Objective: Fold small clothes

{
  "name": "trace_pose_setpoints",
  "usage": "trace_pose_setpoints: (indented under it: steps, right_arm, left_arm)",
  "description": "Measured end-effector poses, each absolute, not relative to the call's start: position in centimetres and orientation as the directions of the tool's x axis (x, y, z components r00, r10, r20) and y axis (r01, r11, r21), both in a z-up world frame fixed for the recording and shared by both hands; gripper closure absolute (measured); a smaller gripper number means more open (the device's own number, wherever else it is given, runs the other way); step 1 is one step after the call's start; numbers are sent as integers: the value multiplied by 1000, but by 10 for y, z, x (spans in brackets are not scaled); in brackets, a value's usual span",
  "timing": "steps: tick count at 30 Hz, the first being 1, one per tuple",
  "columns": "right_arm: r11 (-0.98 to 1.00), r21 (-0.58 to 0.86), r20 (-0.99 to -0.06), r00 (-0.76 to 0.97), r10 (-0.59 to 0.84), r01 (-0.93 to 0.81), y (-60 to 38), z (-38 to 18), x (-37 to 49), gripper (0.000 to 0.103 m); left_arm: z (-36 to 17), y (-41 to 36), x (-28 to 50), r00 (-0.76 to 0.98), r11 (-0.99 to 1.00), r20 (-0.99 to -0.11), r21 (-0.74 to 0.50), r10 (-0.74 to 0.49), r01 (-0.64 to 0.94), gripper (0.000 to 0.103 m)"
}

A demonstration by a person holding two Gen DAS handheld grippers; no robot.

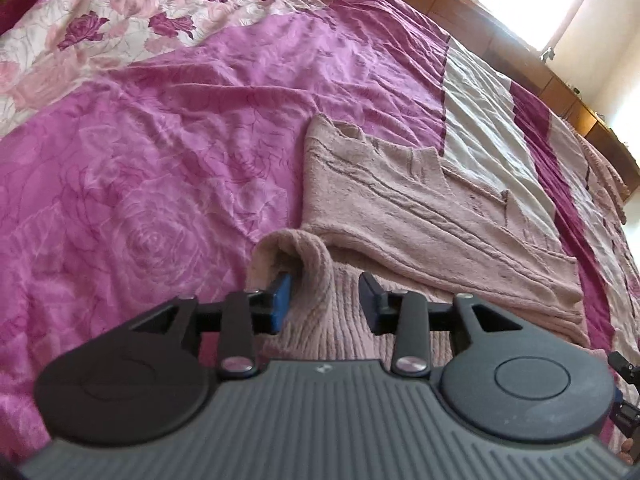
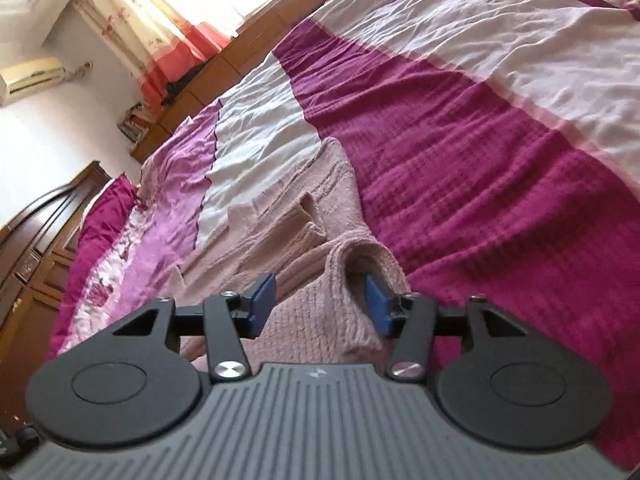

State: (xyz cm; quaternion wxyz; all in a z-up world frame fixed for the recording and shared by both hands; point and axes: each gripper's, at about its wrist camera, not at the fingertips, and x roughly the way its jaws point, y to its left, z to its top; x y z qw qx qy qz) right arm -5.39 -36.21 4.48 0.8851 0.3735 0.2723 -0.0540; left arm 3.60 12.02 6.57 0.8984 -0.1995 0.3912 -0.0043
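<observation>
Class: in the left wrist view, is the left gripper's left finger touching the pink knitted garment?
Touching. The left wrist view shows the garment's curled edge draped over that finger of the left gripper.

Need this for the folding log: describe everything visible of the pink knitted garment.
The pink knitted garment looks like soft, ribbed wool in dusty pink with darker streaks. It lies partly folded on the bedspread, layers overlapping. Two near corners curl up, one draped over a finger of the open left gripper, another over the open right gripper.

I am seeing no readable text, label, brand or number anywhere; a small mark on each gripper body is staying illegible.
</observation>
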Motion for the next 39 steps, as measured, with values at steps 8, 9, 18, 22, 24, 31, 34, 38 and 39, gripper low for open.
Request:
trace_pose_setpoints:
  steps: [8,9,18,22,24,31,34,38,39]
  right_arm:
    - [615,746,-478,848,228,255,-360,48,-86,45]
    - [593,765,-476,841,256,251,-358,45,-87,45]
    - [552,786,-507,802,317,279,-343,24,-77,45]
    - [539,795,-495,812,310,279,-345,22,-63,45]
    - [512,813,-476,824,308,278,-349,22,-57,45]
    - [484,826,-466,831,303,287,-351,22,-51,45]
    - [491,818,-486,816,312,299,-344,14,-54,45]
    - [482,822,-487,813,319,304,-340,5,-53,45]
    - [484,822,-485,814,320,300,-340,4,-52,45]
  left_arm:
    - [66,128,17,688,897,-698,-412,-197,-162,64]
    - [65,128,16,686,894,-700,-417,-201,-163,64]
    - [65,126,9,680,897,-702,-416,-212,-149,64]
    - [62,124,9,673,896,-708,-416,-214,-154,64]
    - [62,123,9,674,899,-708,-411,-212,-150,64]
    - [62,123,8,673,896,-708,-417,-216,-151,64]
    - [60,121,8,663,891,-712,-429,-231,-150,64]
    - [57,115,8,658,892,-712,-432,-246,-134,64]
    - [56,113,9,658,894,-711,-430,-247,-129,64]
